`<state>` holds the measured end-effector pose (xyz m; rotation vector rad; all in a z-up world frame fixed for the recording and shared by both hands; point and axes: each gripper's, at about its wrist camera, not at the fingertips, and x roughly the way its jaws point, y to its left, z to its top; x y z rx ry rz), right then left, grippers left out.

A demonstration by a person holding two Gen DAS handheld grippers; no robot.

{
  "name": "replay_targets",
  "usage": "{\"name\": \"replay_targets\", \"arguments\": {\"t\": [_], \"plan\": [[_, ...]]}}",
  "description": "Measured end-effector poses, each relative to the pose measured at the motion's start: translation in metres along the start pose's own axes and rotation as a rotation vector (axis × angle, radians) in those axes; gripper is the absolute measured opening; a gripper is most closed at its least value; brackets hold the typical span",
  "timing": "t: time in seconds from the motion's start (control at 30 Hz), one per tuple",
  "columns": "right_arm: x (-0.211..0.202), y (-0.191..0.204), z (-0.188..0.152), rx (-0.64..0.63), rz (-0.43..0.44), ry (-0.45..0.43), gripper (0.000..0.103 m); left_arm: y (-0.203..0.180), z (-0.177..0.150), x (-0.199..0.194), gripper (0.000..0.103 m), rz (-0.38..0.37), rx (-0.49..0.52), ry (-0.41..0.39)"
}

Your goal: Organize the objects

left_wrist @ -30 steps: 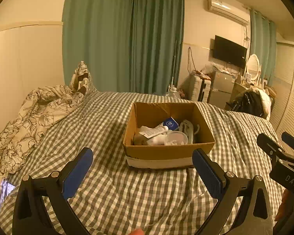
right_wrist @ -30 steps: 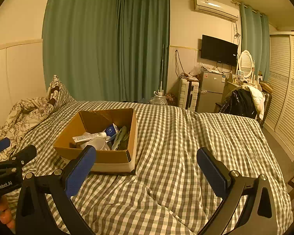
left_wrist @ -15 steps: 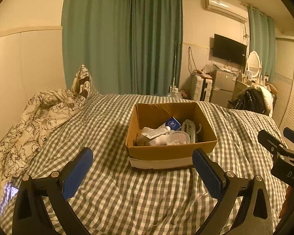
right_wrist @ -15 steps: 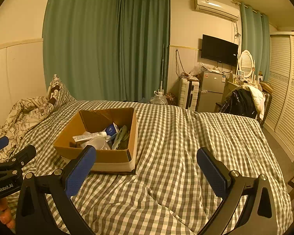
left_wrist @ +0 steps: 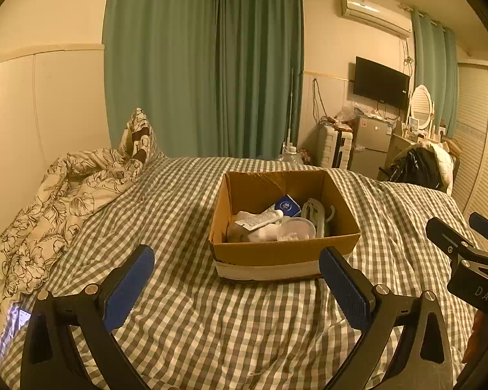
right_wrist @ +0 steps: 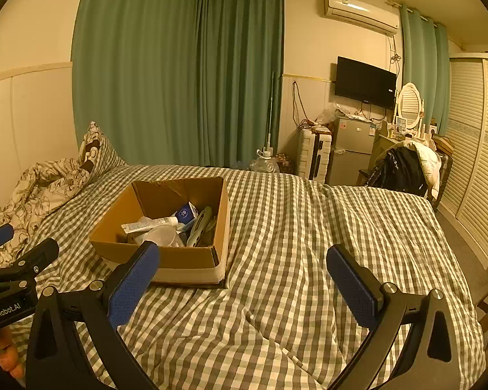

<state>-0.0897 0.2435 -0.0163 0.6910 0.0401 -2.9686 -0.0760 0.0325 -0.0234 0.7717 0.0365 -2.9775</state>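
An open cardboard box (left_wrist: 286, 253) sits on the checked bed cover; it also shows in the right wrist view (right_wrist: 192, 261). Inside lie a white tube (left_wrist: 260, 219), a blue-and-white carton (left_wrist: 288, 204), a clear plastic cup (left_wrist: 297, 227), a grey-green item (left_wrist: 315, 214) and other small things. My left gripper (left_wrist: 236, 284) is open and empty, held above the cover in front of the box. My right gripper (right_wrist: 244, 279) is open and empty, to the right of the box. Each gripper shows at the edge of the other's view.
A floral duvet (left_wrist: 48, 208) and pillow (left_wrist: 136, 139) lie at the left by the wall. A lit phone (left_wrist: 18, 320) lies at the left edge. Beyond the bed stand green curtains, a small fridge (right_wrist: 354, 149), a chair with clothes (right_wrist: 403, 169) and louvred wardrobe doors (right_wrist: 471, 169).
The left wrist view has tilted up and back slightly, so the box sits a little lower right. The right gripper has barely moved. Both stay open.
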Motion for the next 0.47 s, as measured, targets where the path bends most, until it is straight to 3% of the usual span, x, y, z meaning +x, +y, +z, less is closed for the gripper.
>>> {"name": "replay_targets", "arguments": {"t": [0.47], "plan": [[0.0025,0.0010,-0.0013,-0.014,-0.002,0.012,0.103,0.0004,-0.0021,0.0006,0.103,0.002,0.005,-0.002]]}}
